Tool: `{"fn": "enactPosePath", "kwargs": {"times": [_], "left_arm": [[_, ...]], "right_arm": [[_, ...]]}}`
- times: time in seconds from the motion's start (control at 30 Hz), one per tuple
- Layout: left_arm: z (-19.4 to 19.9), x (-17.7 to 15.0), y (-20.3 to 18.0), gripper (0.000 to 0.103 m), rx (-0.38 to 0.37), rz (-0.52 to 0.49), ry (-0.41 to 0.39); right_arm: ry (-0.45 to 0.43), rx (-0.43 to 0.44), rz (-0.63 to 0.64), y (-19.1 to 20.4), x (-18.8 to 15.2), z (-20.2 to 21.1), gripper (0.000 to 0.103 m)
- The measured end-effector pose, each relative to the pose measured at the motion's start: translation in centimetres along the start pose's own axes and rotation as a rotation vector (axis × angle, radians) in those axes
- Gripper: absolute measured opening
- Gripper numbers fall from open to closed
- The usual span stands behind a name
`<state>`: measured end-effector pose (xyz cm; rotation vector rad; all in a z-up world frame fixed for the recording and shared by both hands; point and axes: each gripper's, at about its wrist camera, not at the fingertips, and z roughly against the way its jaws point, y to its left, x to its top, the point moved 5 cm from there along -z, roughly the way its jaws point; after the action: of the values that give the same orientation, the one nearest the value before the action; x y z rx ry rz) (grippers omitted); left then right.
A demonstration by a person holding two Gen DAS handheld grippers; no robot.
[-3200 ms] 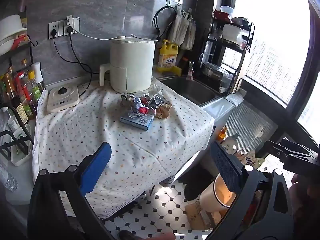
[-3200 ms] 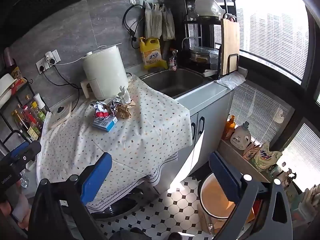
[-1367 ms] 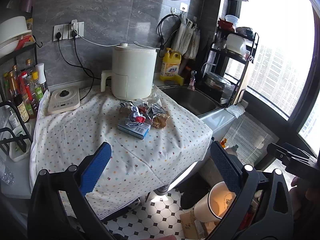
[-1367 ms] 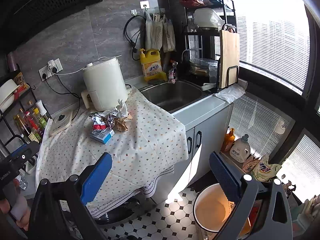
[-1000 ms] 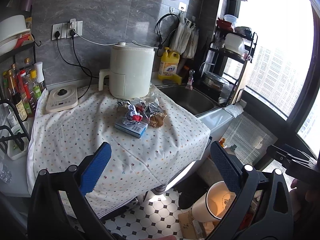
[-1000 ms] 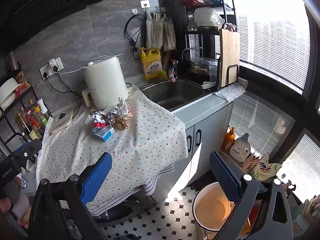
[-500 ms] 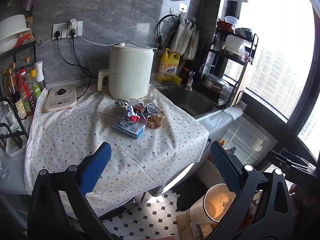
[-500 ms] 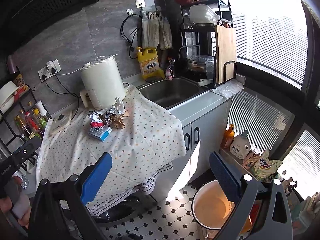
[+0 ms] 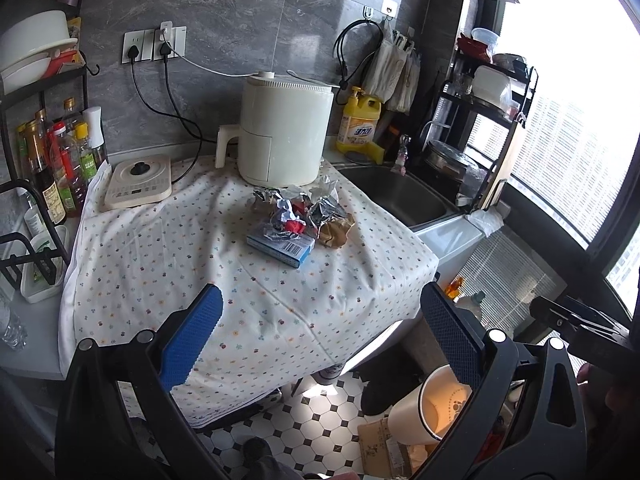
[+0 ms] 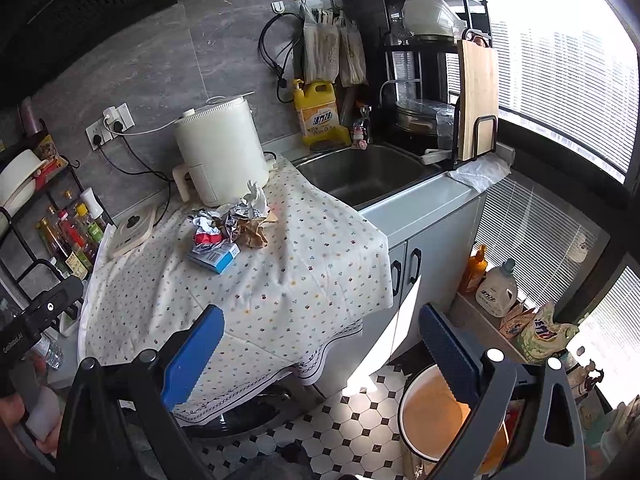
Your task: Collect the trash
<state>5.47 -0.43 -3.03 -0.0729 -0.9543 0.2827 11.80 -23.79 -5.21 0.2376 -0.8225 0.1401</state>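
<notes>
A heap of trash (image 9: pixel 298 216) (image 10: pixel 228 228) lies on the dotted tablecloth (image 9: pixel 160 264) in front of the white air fryer (image 9: pixel 284 132): crumpled foil, a red wrapper, a brown paper ball (image 9: pixel 338 232) and a blue box (image 9: pixel 280 246) (image 10: pixel 214 258). A cream trash bin (image 9: pixel 432 404) (image 10: pixel 436 420) stands on the tiled floor at lower right. My left gripper (image 9: pixel 320 336) is open and empty, held off the table's near edge. My right gripper (image 10: pixel 316 344) is open and empty too, further back and to the right.
A steel sink (image 10: pixel 360 172) sits right of the cloth, with a yellow detergent bottle (image 10: pixel 318 114) behind it. A bottle rack (image 9: pixel 52 168) and induction plate (image 9: pixel 138 188) stand at left. Cleaning bottles (image 10: pixel 496 284) line the window ledge. A cardboard box (image 9: pixel 384 448) lies by the bin.
Both cameras have drifted slightly; the trash heap sits a little lower and nearer in the left wrist view. Both grippers stay open and empty. Nothing on the table has moved.
</notes>
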Motion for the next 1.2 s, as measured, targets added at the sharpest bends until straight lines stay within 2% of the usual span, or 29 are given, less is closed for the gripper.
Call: {"fn": "enactPosePath", "kwargs": {"times": [0.3,0.63,0.8,0.97,1.2], "left_arm": [[-4.1,2.2,3.4,0.098,-0.033,0.021,0.015],[-14.3,6.0,4.6,0.082,-0.122,0.037,0.099],[-20.3,6.5,5.2,0.075,-0.155,0.043,0.186],[-26.0,5.7,5.5,0.073,-0.159,0.054,0.289],[-30.5,5.0,6.1,0.073,-0.153,0.053,0.365]], "right_arm": [[0.026,0.021,0.006,2.8,2.6,-4.8,0.093],[0.053,0.008,-0.016,3.9,7.3,-10.9,0.091],[0.064,-0.003,-0.01,4.6,8.7,-13.0,0.089],[0.085,-0.04,-0.032,3.9,9.3,-14.9,0.089],[0.112,-0.053,-0.04,4.3,10.0,-17.3,0.089]]}}
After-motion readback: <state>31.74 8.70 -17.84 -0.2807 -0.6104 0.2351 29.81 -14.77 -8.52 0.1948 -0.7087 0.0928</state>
